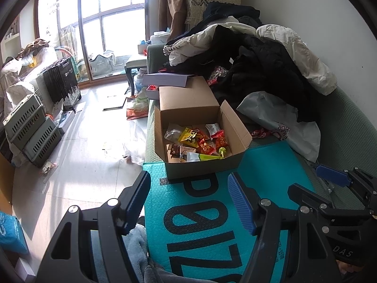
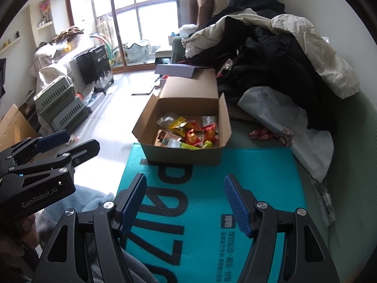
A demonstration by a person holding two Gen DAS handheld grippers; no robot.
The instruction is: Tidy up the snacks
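An open cardboard box stands on a teal bubble mailer on the green sofa. It holds several snack packets: yellow, red, clear and a green lollipop. The box and snacks also show in the right wrist view. My left gripper is open and empty, above the mailer just short of the box. My right gripper is open and empty, also above the mailer. Each gripper shows at the edge of the other's view.
A pile of dark and white clothes and a white plastic bag lie right of the box. A red wrapper lies on the sofa beside the box. A purple box sits behind. Green crates stand on the floor at left.
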